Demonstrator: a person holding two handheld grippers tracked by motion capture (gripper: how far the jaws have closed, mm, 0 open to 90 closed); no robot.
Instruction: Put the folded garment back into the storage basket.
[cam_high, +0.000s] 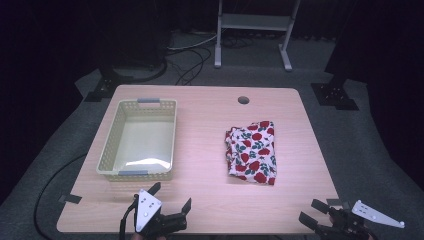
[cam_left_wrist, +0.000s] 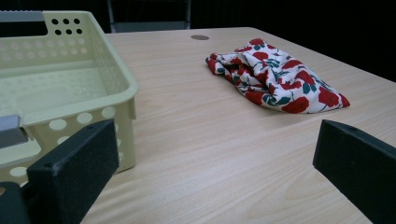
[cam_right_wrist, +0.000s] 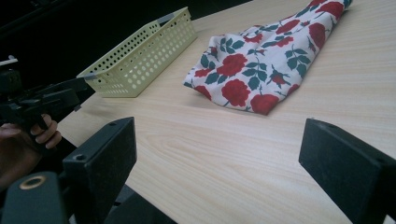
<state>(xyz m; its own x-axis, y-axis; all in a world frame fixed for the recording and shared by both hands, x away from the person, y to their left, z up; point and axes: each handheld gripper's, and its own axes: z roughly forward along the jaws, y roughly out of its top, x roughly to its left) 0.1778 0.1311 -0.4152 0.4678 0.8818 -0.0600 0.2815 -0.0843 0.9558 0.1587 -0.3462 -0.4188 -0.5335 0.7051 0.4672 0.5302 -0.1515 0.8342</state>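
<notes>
At the table's near edge both claws sit empty, jaws apart: left gripper (cam_high: 170, 197), right gripper (cam_high: 315, 212). Floral cloth (cam_high: 251, 151) lies folded mid-table, well apart from the basket (cam_high: 112, 142). Looks like pre-grasp; next move: reach forward, pinch a cloth edge.

Left tool (cam_left_wrist: 212, 163) low over the table (cam_left_wrist: 196, 140), jaws wide apart

Its two black jaws rise from the bottom edge with bare wood between them and nothing held. Just beyond the left jaw stands a pale yellow basket (cam_left_wrist: 70, 88) with perforated walls (a grey handle shows at its near rim), its corner close to that jaw. Farther ahead and toward the right jaw lies a crumpled cloth (cam_left_wrist: 275, 77) printed with red flowers and green leaves, well apart from both jaws. A small round hole (cam_left_wrist: 200, 37) sits at the table's far edge.
</notes>
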